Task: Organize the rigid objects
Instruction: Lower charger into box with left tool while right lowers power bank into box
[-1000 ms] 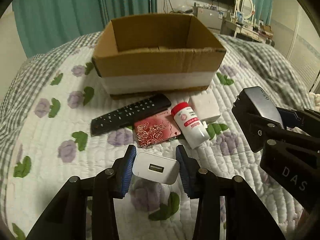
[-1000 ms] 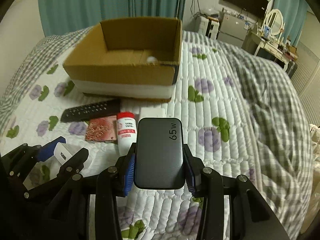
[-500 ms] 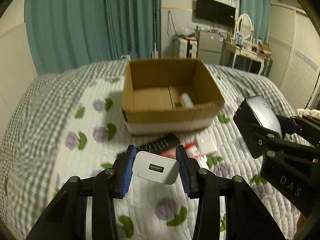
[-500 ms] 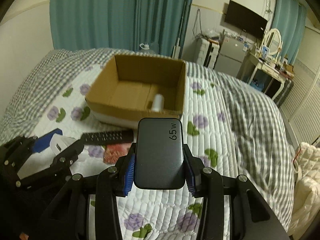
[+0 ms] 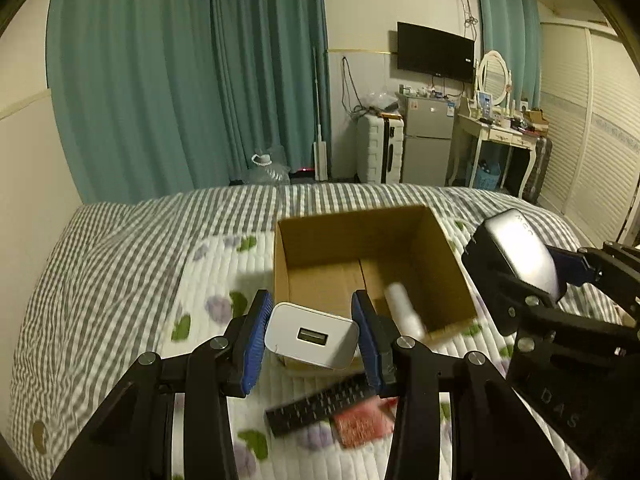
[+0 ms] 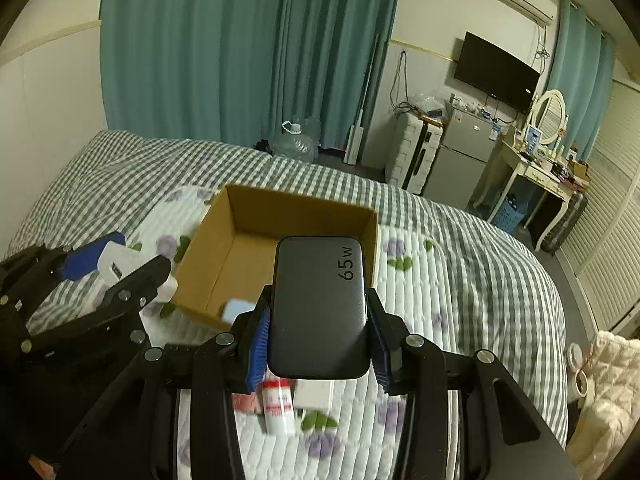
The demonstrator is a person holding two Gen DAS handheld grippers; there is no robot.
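Note:
My left gripper (image 5: 310, 334) is shut on a white USB charger (image 5: 310, 336) and holds it in the air by the near left corner of the open cardboard box (image 5: 452, 272). My right gripper (image 6: 318, 340) is shut on a dark grey 65W charger (image 6: 318, 300), held above the box's near wall (image 6: 200, 312). A white cylinder (image 5: 402, 308) lies inside the box. On the bed below lie a black remote (image 5: 316, 404), a red card pack (image 5: 362, 420), a red-capped white bottle (image 6: 278, 406) and a white flat block (image 6: 314, 394).
The box stands on a quilt with purple flowers (image 6: 460, 320) over a grey checked bedspread (image 5: 100, 264). Teal curtains, a suitcase, a small fridge and a dressing table stand beyond the bed's far end. A cream cushion (image 6: 612, 376) lies at the right.
Both grippers have risen and moved forward toward the box with their chargers held. The box interior now shows from above and the loose items have dropped to the lower edge.

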